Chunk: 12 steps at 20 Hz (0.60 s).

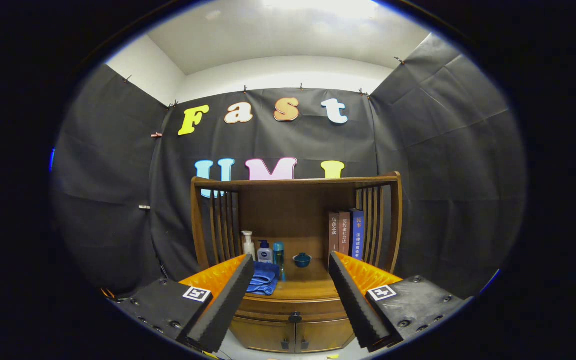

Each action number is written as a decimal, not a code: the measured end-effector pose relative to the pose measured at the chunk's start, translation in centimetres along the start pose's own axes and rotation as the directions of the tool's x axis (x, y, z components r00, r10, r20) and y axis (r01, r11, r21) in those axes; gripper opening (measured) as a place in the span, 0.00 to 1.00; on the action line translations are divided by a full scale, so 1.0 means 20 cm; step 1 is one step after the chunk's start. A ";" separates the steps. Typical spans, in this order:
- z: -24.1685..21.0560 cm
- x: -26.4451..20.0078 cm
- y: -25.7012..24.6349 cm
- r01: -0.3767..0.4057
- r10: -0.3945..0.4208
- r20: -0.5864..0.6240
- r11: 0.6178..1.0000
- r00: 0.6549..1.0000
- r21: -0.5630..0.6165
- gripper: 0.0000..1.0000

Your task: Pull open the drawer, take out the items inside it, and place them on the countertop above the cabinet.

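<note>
Gripper: I see my gripper (292, 300) with its two fingers spread wide apart, gripping nothing, both well short of the cabinet.

Left finger: its tip (228, 300) crosses in front of the cabinet's left front corner.

Right finger: its tip (350, 300) crosses in front of the cabinet's right front corner.

Cabinet: a wooden cabinet (295, 300) stands in the gap between my fingers, beyond them.

Drawer: the drawer (268, 309) is the curved wooden band just below the cabinet's countertop. From here I judge it shut, its front flush with the cabinet.

Knob: a small dark knob (295, 317) sits at the middle of the drawer front.

Doors: two wooden doors (295, 336) lie under the drawer, each with a small dark handle near the seam between them.

Items inside: I cannot tell what the drawer holds.

Countertop: the cabinet's wooden countertop (308, 287) is just above the drawer.

Cloth: a folded blue cloth (264, 279) lies at the left front of the countertop, beside my left finger.

Bottles: three bottles (264, 250) stand in a row behind the cloth, at the left rear of the countertop.

Bowl: a small dark blue bowl (302, 259) sits near the middle rear of the countertop.

Books: three books (345, 235) stand upright at the right rear of the countertop, against the slatted side.

Shelf frame: a wooden hutch (295, 181) with slatted sides rises over the countertop.
</note>
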<state>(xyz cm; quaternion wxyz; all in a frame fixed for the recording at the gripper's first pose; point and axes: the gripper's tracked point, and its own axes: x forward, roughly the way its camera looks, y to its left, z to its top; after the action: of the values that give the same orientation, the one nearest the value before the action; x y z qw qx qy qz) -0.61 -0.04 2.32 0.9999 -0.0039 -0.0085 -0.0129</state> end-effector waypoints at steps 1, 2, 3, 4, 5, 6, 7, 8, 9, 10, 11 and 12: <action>-0.01 0.00 0.00 0.002 -0.002 0.000 1.000 1.000 -0.004 0.98; -0.02 0.01 0.00 0.002 -0.002 0.000 1.000 1.000 -0.004 0.98; -0.04 0.02 0.00 0.002 -0.002 -0.004 1.000 1.000 -0.003 0.98; -0.07 0.03 0.00 0.001 -0.001 -0.013 1.000 1.000 0.001 0.98; -0.10 0.04 -0.01 0.001 -0.001 -0.025 1.000 1.000 0.004 0.98; -0.14 0.06 -0.02 0.005 -0.005 -0.037 1.000 0.999 0.007 0.98; -0.17 0.08 -0.03 0.008 -0.008 -0.049 1.000 0.999 0.008 0.98; -0.20 0.10 -0.03 0.008 -0.007 -0.058 1.000 0.998 0.011 0.98; -0.23 0.12 -0.03 0.008 -0.007 -0.063 1.000 0.998 0.012 0.98; -0.27 0.14 -0.03 0.008 -0.007 -0.070 1.000 0.998 0.013 0.98; -0.32 0.18 -0.03 0.009 -0.008 -0.084 1.000 0.996 0.013 0.98; -0.37 0.20 -0.03 0.007 -0.005 -0.097 1.000 0.995 0.017 0.98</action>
<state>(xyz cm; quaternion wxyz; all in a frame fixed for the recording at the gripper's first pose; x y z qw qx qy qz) 3.53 -0.78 -5.04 0.9991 0.0053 0.0401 -0.0160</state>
